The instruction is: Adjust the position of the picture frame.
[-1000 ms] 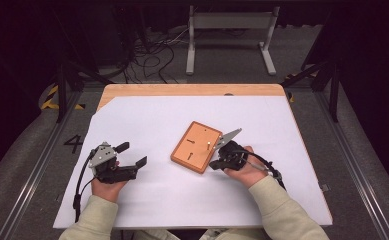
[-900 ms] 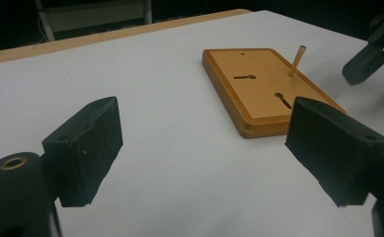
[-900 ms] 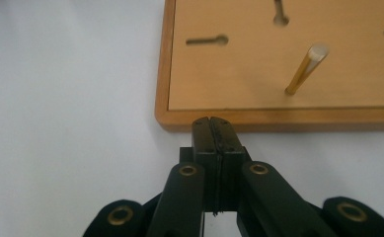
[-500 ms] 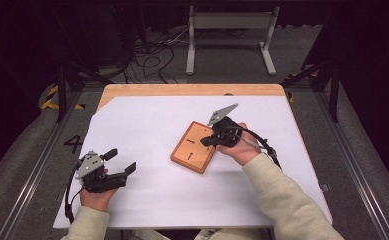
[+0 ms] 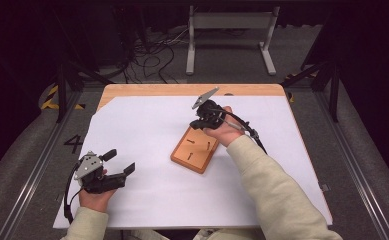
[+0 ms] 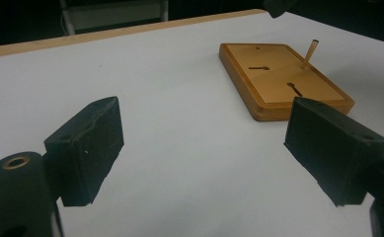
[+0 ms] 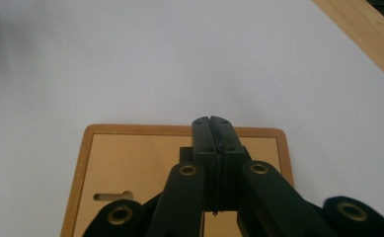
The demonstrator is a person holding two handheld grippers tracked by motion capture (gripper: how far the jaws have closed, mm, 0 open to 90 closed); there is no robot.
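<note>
While my right claw (image 5: 200, 123) hangs over the far end of the wooden board (image 5: 194, 150), its two black jaws are pressed flat together; in the right gripper view I cannot tell whether anything thin is pinched between them. My left claw (image 5: 119, 162) rests near the front left corner of the table (image 5: 147, 90), well apart from the board, with its jaws spread wide and nothing between them.

The board is a small flat rectangle of light brown wood with rounded corners and a raised, darker rim around a paler sunken face. It lies at an angle near the middle of the white sheet (image 5: 147, 130) that covers most of the table. Short dark slots are cut into its face; in the left gripper view two show a round end like a keyhole, and a small round hole sits near the far edge. In that same view a thin wooden peg (image 6: 309, 53) stands tilted at the board's far right side.

From above, my right hand (image 5: 222, 132) covers the far end of the board. In the right gripper view my own jaws hide the middle of the board, and its near end is cut off by the bottom edge.
</note>
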